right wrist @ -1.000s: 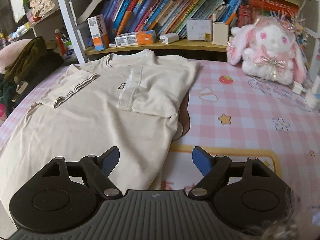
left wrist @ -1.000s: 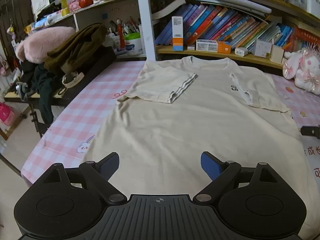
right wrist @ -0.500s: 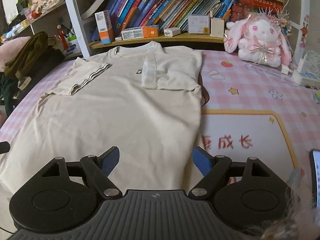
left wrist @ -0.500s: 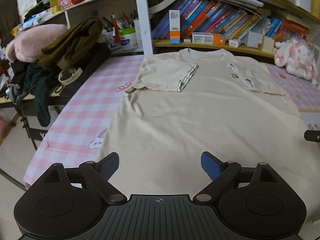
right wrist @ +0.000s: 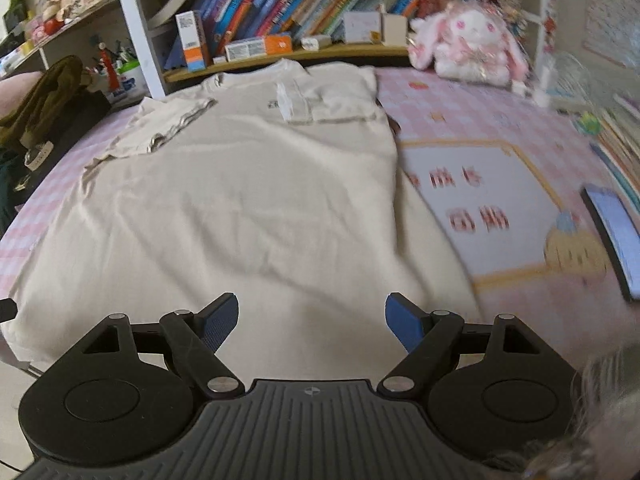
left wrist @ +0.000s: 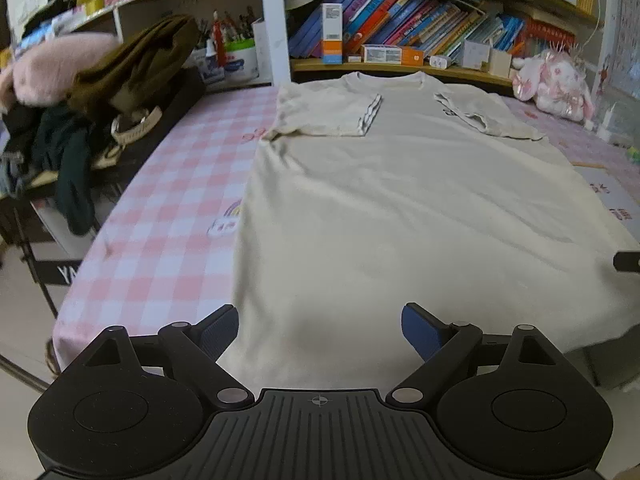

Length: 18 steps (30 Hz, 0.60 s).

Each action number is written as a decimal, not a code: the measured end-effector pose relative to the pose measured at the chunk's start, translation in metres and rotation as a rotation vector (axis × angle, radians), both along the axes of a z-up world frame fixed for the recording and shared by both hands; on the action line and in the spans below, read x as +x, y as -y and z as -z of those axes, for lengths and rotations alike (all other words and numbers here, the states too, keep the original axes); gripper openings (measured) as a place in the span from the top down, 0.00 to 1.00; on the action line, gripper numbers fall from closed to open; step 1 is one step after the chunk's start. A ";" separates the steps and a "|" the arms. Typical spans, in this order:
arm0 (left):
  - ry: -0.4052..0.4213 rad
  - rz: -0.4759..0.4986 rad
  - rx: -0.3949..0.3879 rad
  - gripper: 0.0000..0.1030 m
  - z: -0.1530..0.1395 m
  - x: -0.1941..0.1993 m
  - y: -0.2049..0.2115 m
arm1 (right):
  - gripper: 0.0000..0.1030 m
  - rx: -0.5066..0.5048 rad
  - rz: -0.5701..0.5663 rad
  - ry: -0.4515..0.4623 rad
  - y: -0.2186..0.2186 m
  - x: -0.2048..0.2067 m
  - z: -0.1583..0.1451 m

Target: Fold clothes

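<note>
A cream T-shirt (left wrist: pixel 400 200) lies flat on the pink checked table, collar at the far side, both sleeves folded inward over the chest. It also shows in the right wrist view (right wrist: pixel 240 200). My left gripper (left wrist: pixel 320 330) is open and empty, above the shirt's near hem toward its left side. My right gripper (right wrist: pixel 308 322) is open and empty, above the near hem toward the shirt's right side. The hem hangs over the table's near edge.
A bookshelf (left wrist: pixel 400 36) runs along the far side. A pile of clothes (left wrist: pixel 120 72) sits on a stand at the left. A pink plush rabbit (right wrist: pixel 468 44) sits at the back right. A phone (right wrist: pixel 616 236) lies at the right on the table (right wrist: pixel 500 120).
Both grippers have pulled back toward me, from over the shirt's middle to its near hem. The shirt has not moved. Both stay open.
</note>
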<state>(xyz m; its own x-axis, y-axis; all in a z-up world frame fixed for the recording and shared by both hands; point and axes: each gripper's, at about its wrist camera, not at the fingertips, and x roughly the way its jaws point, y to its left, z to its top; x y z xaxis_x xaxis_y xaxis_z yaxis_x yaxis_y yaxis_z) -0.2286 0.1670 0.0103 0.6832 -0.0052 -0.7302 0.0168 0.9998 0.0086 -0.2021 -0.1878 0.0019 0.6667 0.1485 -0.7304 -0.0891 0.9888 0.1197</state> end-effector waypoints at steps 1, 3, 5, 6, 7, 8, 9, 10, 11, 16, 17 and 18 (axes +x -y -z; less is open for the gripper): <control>-0.003 -0.008 -0.021 0.13 0.003 -0.002 -0.005 | 0.23 0.001 0.012 -0.007 0.002 -0.005 0.001; -0.010 -0.024 -0.062 0.19 0.008 -0.006 -0.014 | 0.23 -0.003 0.031 -0.012 0.005 -0.013 0.002; -0.017 -0.041 -0.103 0.25 0.013 -0.010 -0.022 | 0.23 -0.011 0.049 -0.016 0.010 -0.019 0.002; -0.020 -0.049 -0.123 0.29 0.016 -0.012 -0.027 | 0.23 -0.015 0.057 -0.018 0.013 -0.021 0.002; -0.023 -0.057 -0.144 0.31 0.018 -0.013 -0.031 | 0.23 -0.019 0.066 -0.020 0.015 -0.024 0.002; -0.027 -0.066 -0.164 0.36 0.021 -0.015 -0.036 | 0.23 -0.023 0.075 -0.022 0.018 -0.026 0.002; -0.031 -0.075 -0.178 0.41 0.024 -0.016 -0.039 | 0.23 -0.027 0.082 -0.024 0.021 -0.028 0.002; -0.036 -0.084 -0.191 0.43 0.026 -0.017 -0.043 | 0.23 -0.028 0.088 -0.028 0.024 -0.030 0.003; -0.042 -0.094 -0.203 0.44 0.029 -0.018 -0.046 | 0.23 -0.026 0.096 -0.032 0.027 -0.033 0.004; -0.039 -0.131 -0.233 0.44 0.038 -0.016 -0.068 | 0.23 -0.013 0.141 -0.050 0.046 -0.046 0.009; -0.038 -0.138 -0.238 0.44 0.040 -0.016 -0.072 | 0.23 -0.008 0.152 -0.054 0.050 -0.048 0.010; -0.037 -0.146 -0.244 0.44 0.041 -0.015 -0.077 | 0.23 -0.003 0.162 -0.059 0.054 -0.049 0.012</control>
<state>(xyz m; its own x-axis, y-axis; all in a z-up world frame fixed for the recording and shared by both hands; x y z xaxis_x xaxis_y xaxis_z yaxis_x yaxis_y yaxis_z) -0.2437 0.2436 -0.0311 0.6624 -0.0875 -0.7440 -0.1315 0.9642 -0.2304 -0.2512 -0.2421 -0.0101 0.6376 0.0403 -0.7693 0.0790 0.9899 0.1174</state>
